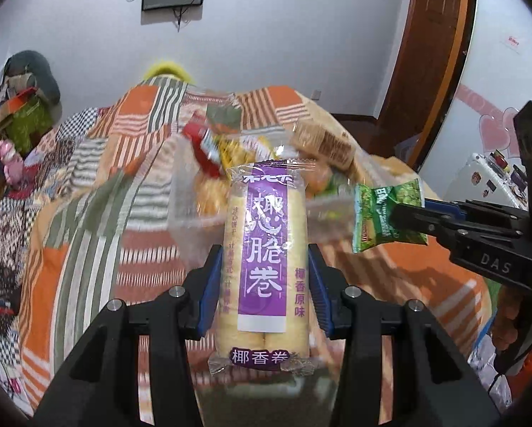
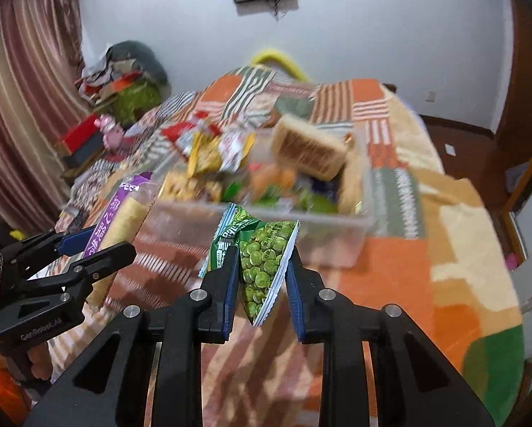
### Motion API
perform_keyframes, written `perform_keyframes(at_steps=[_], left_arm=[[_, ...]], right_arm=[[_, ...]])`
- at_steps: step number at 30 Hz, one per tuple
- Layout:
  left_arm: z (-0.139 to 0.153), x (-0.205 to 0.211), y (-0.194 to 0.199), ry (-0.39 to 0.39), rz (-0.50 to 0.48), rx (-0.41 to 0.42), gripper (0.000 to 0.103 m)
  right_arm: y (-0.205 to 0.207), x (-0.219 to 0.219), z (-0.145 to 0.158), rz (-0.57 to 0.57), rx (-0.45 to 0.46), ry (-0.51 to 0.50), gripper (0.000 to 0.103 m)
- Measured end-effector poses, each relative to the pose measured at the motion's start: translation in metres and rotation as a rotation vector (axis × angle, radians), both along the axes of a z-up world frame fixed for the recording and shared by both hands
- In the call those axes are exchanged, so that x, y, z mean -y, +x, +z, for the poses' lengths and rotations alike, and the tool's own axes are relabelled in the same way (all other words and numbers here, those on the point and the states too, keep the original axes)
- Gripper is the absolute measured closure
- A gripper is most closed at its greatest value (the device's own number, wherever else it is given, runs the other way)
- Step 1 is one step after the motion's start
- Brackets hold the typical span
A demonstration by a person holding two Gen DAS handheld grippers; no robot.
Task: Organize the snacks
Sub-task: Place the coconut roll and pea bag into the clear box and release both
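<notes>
- Left gripper (image 1: 264,277): jaws pinch a purple-labelled roll packet (image 1: 264,249).
- Right gripper (image 2: 262,277): jaws pinch a green pea packet (image 2: 264,263).
- Clear snack box (image 2: 337,231) sits on the bed (image 2: 408,270).

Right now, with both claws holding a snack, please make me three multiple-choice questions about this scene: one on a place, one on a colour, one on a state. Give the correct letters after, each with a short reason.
1. Where is the clear plastic box of snacks?
A. on the patchwork blanket
B. on the floor
C. on a shelf

2. What colour is the label band on the coconut roll pack?
A. red
B. purple
C. blue

3. What is the state of the right claw?
A. open and empty
B. shut on the green pea packet
C. shut on the coconut roll pack

Answers:
1. A, the box rests on the orange and striped patchwork blanket.
2. B, a purple band with white characters runs down the pack's middle.
3. B, the green pea packet sits pinched between its blue pads; the left claw holds the roll pack.
</notes>
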State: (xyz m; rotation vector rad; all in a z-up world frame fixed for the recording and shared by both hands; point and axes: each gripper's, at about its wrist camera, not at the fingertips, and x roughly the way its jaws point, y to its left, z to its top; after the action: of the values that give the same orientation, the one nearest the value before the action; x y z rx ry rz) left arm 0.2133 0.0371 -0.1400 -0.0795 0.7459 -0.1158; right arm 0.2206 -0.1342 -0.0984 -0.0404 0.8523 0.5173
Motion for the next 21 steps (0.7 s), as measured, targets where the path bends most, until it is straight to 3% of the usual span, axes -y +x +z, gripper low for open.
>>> perform_keyframes(at_steps=[10, 21], left_arm=[[0.016, 0.011, 0.058, -0.028, -0.017, 0.035, 0.058], [0.007, 0.013, 0.109, -0.020, 0.016, 0.046, 0.058]], right_arm=[[0.039, 0.006, 0.005, -0.042, 0.035, -0.015, 0.080], [0.063, -0.006, -0.016, -0.024, 0.015, -0.055, 0.080]])
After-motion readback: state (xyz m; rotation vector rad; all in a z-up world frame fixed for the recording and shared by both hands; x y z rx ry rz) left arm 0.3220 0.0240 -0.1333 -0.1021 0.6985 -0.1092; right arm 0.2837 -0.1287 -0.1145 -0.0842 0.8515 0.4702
